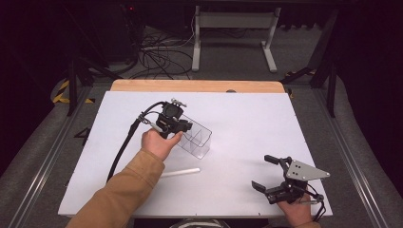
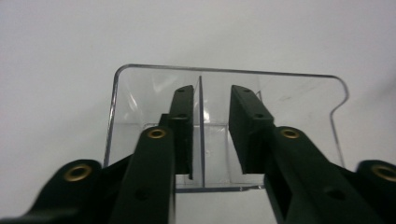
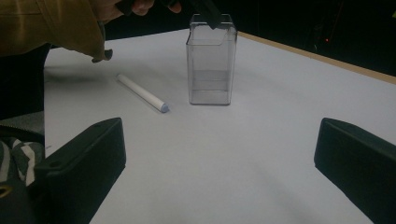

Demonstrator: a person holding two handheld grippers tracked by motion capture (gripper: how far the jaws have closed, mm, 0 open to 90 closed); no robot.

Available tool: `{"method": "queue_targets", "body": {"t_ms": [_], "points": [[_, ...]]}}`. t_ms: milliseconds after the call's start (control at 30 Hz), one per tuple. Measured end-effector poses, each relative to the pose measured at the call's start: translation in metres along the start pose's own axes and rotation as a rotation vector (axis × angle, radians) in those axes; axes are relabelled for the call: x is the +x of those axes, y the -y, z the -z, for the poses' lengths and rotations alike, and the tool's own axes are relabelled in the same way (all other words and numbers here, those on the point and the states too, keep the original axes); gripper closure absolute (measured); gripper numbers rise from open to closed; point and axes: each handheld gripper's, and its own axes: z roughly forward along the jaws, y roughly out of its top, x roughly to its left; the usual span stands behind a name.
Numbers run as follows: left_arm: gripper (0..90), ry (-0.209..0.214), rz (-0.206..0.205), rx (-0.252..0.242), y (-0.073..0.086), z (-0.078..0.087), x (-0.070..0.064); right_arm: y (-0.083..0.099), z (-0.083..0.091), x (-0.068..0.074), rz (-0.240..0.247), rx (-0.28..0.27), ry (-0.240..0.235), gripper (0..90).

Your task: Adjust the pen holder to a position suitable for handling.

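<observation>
Clear plastic organizer box (image 1: pixel 196 137) is set mid-table; its thin inner divider (image 2: pixel 201 130) is straddled, unclamped, by the left gripper (image 1: pixel 183 127). Light, rigid, slippery handling is judged. Nearer the person than the box, the right gripper (image 1: pixel 269 175) is held agape.

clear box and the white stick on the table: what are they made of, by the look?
Clear box: likely rigid acrylic or similar plastic, glossy; see-through walls, bright edges, a thin inner divider.

White stick: matte, opaque white cylinder; could be chalk, plastic or rolled paper, the look leaves it open.

Left gripper straddles the divider.
</observation>
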Motion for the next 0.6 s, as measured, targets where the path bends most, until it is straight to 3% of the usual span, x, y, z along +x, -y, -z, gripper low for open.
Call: {"method": "queue_targets", "body": {"t_ms": [133, 333, 400, 433, 467, 533, 600], "points": [[61.3, 0.006, -0.025, -0.057, 0.004, 0.015, 0.000, -0.001, -0.003, 0.001, 0.002, 0.002, -0.001, 2.8], [53.6, 0.021, -0.061, -0.171, 0.020, 0.044, 0.006, -0.007, -0.017, 0.005, 0.009, 0.035, -0.018, 6.0], [49.7, 0.017, -0.074, -0.186, 0.024, 0.049, 0.007, -0.008, -0.020, 0.006, 0.012, 0.046, -0.020, 8.0], [49.7, 0.015, -0.089, -0.206, 0.028, 0.053, 0.008, -0.010, -0.023, 0.006, 0.011, 0.057, -0.022, 11.5], [47.1, 0.009, -0.102, -0.238, 0.038, 0.060, 0.010, -0.013, -0.027, 0.005, -0.001, 0.081, -0.033, 23.1], [43.4, 0.015, -0.113, -0.267, 0.049, 0.066, 0.013, -0.017, -0.032, 0.005, -0.006, 0.092, -0.036, 34.1], [41.0, 0.021, -0.116, -0.282, 0.054, 0.069, 0.014, -0.019, -0.034, 0.005, -0.004, 0.099, -0.028, 38.9]]}}
